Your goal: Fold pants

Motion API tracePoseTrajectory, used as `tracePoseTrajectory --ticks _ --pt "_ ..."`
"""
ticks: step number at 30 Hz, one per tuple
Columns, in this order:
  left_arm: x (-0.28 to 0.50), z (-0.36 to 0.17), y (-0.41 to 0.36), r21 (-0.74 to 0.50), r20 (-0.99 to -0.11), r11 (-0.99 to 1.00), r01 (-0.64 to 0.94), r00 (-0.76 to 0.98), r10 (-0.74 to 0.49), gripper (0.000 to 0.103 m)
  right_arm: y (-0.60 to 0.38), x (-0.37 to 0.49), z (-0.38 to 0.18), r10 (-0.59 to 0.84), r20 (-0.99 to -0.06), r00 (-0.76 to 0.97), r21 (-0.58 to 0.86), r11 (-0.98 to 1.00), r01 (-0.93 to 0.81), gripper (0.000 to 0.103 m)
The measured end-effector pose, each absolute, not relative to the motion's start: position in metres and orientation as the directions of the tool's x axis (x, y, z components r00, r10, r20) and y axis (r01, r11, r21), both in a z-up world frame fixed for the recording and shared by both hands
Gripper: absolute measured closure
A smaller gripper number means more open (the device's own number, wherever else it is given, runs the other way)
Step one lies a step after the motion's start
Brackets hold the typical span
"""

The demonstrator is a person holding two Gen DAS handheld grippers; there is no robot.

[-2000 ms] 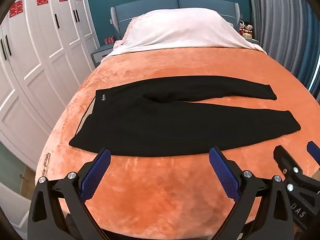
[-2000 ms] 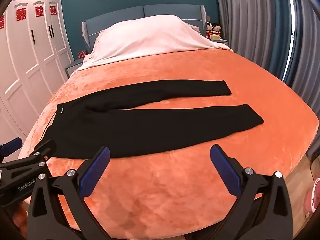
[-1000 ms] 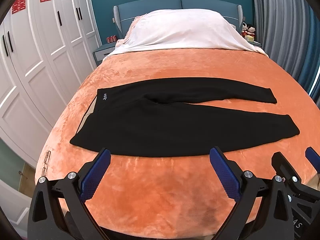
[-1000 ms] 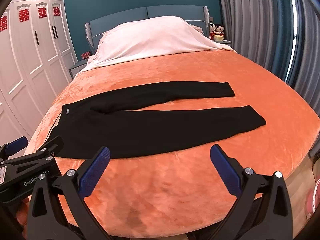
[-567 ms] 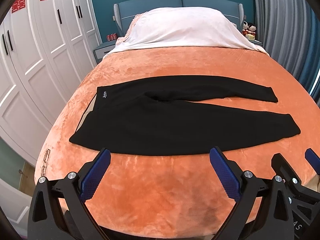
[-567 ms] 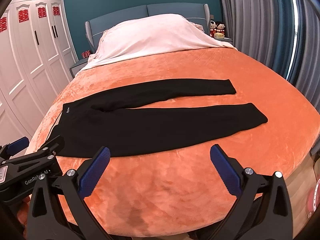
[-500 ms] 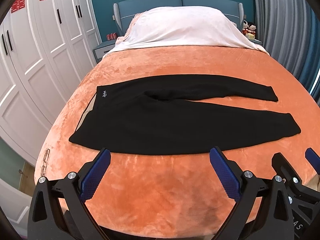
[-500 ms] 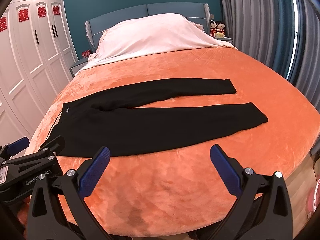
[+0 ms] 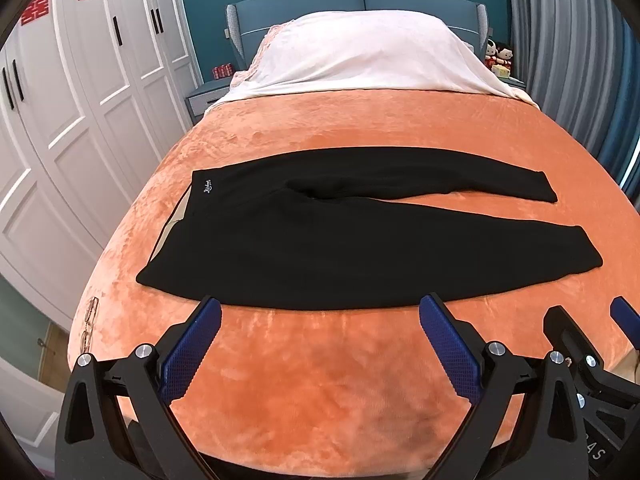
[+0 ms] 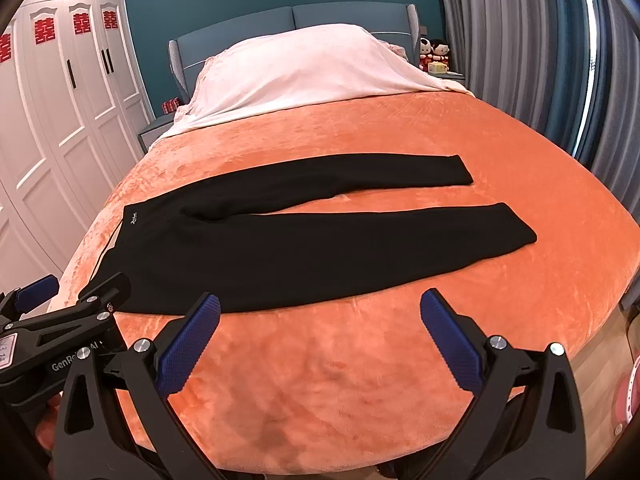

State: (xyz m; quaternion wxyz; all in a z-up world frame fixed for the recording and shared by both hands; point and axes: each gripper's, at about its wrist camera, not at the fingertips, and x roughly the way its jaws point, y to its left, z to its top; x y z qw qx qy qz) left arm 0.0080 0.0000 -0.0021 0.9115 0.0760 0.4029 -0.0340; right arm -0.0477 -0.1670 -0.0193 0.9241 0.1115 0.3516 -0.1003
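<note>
Black pants [image 9: 340, 236] lie flat across the orange bed [image 9: 320, 380], waistband to the left, both legs stretched to the right and spread apart; they also show in the right wrist view [image 10: 304, 236]. My left gripper [image 9: 320, 312] is open and empty, hovering just short of the near edge of the pants. My right gripper [image 10: 320, 308] is open and empty, at the near edge of the lower leg. The right gripper shows at the lower right of the left wrist view [image 9: 584, 328], and the left gripper at the lower left of the right wrist view [image 10: 76, 292].
A pink-white cover [image 9: 360, 56] lies over the pillows at the blue headboard [image 9: 360, 0]. White wardrobes [image 9: 80, 100] stand along the left. Grey curtains [image 10: 540, 60] hang on the right. A nightstand with dolls [image 10: 436, 56] is at the far right.
Both grippers have crept slightly nearer the pants and stayed open. The pants have not moved.
</note>
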Motion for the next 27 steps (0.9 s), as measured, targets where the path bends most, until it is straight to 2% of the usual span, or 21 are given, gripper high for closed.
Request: tracePoseTrajectory --ticks 27 --pt "0.0058 -0.0037 0.0047 0.11 -0.74 0.987 0.118 0.673 0.002 0.006 -0.1636 -0.0492 -0.0221 -0.103 -0.673 0.732 0.135 0.956 0.259 0.005"
